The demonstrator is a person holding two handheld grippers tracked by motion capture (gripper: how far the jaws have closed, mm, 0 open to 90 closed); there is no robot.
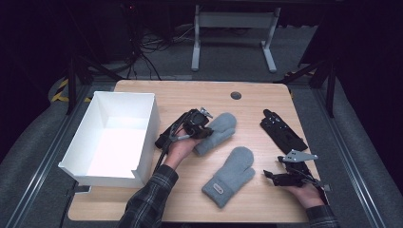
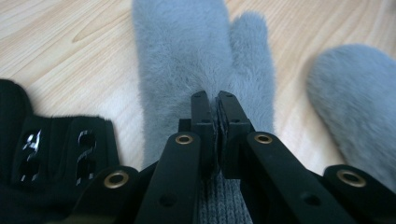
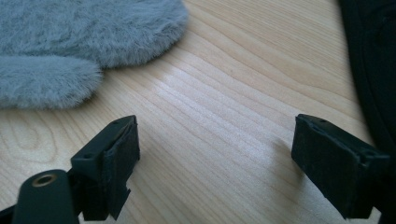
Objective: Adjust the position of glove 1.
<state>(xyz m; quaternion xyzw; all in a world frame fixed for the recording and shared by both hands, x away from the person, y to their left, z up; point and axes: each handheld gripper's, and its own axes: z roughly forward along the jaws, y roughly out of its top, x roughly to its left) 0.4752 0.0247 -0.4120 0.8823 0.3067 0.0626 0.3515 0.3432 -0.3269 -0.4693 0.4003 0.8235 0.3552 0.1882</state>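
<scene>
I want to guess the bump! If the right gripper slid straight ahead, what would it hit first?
Probably nothing soon: the right gripper faces bare table. The grey mitten lies off to one side.

White box (image 1: 119,135), black glove (image 1: 282,131)

Right gripper (image 3: 215,158) open over table (image 3: 224,107); grey mitten (image 3: 79,42) beyond.

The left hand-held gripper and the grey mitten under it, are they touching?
Touching. In the left gripper view the left hand-held gripper has its jaws shut on a pinch of the far grey mitten, fur and knit cuff squeezed between them.
</scene>
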